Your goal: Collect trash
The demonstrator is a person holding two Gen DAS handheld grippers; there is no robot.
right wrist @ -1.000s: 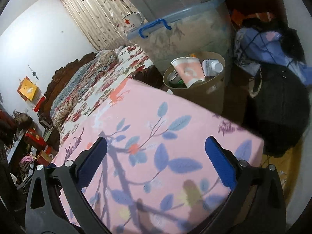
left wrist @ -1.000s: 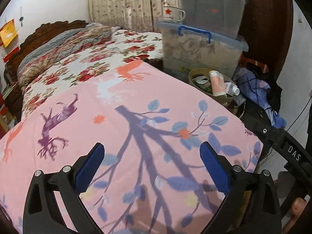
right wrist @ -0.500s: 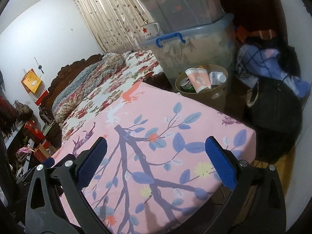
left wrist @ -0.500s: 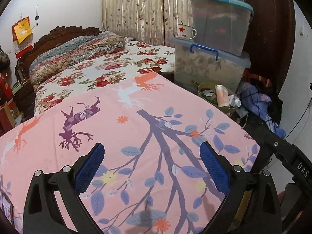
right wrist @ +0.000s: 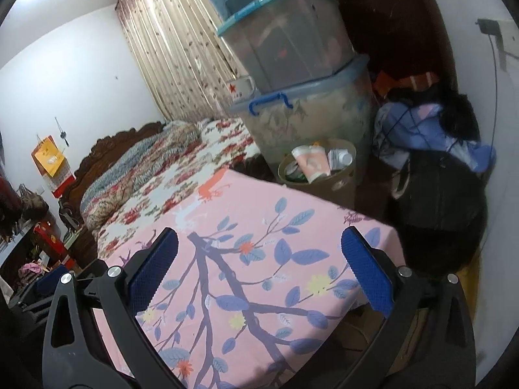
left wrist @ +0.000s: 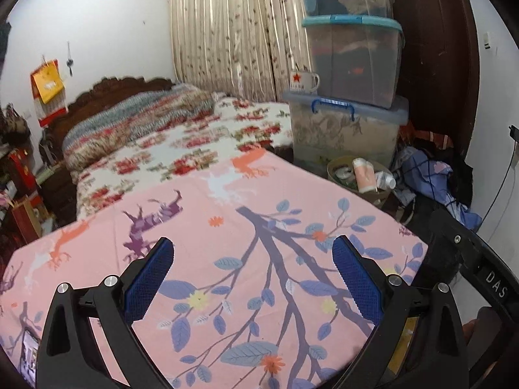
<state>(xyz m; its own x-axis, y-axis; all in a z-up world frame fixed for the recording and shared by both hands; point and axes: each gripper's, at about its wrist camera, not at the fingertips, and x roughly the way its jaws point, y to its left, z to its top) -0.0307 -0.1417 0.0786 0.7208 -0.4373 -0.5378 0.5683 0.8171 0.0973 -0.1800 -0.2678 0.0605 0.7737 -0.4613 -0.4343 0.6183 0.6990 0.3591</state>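
Observation:
A round tan waste bin (left wrist: 373, 194) (right wrist: 343, 183) stands on the floor past the far edge of the pink table. It holds a pink paper cup (left wrist: 364, 175) (right wrist: 313, 163), a small white bottle (left wrist: 386, 180) (right wrist: 339, 158) and other scraps. My left gripper (left wrist: 251, 270) is open above the pink leaf-patterned cloth (left wrist: 227, 278), nothing between its blue pads. My right gripper (right wrist: 259, 265) is open too, over the same cloth (right wrist: 253, 259), holding nothing. Part of the right gripper (left wrist: 480, 275) shows at the right edge of the left wrist view.
Stacked clear storage boxes (left wrist: 350, 103) (right wrist: 298, 74) with a star mug (left wrist: 303, 81) rise behind the bin. A flowered bed (left wrist: 181, 142) lies to the left. Clothes and a dark bag (right wrist: 438, 188) crowd the floor on the right, by a brown door (left wrist: 438, 48).
Both grippers have risen and drawn back from the table; the bin looks smaller and farther, and more of the cloth and room shows. Both stayed open.

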